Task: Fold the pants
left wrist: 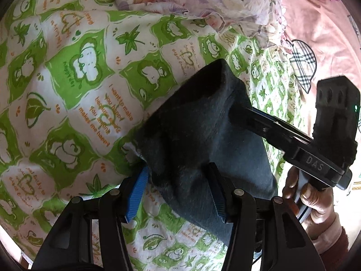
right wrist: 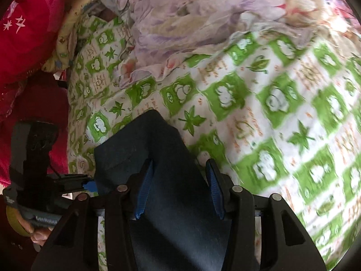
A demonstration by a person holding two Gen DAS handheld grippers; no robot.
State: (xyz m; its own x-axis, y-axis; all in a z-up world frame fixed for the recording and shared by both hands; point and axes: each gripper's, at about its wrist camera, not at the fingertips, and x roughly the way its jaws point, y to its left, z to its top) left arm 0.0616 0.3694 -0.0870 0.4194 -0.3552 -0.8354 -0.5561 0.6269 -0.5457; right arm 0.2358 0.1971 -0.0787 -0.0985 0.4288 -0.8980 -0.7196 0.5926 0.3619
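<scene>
The dark pants point(left wrist: 203, 135) are draping between the fingers of the left hand-held gripper point(left wrist: 178, 194), which is spread wide around the cloth. The right hand-held gripper point(right wrist: 180, 189) is likewise standing open astride them, above the green-patterned bed sheet point(left wrist: 74, 85).

Both wrist views close above green-patterned sheet point(left wrist: 74, 72), facing forward-down, sharing dark pants point(left wrist: 203, 135)

Dark navy-blue soft fleecy fabric pants point(left wrist: 198, 135) point(right wrist: 162, 180): bunched and folded into thick multi-layer wad, raised above green-and-white cartoon-print bed sheet point(left wrist: 74, 94). Fabric runs between blue pads of both tools; one rounded folded corner points away from cameras. Nap fuzzy, lint-specked; full garment shape not discernible.
</scene>
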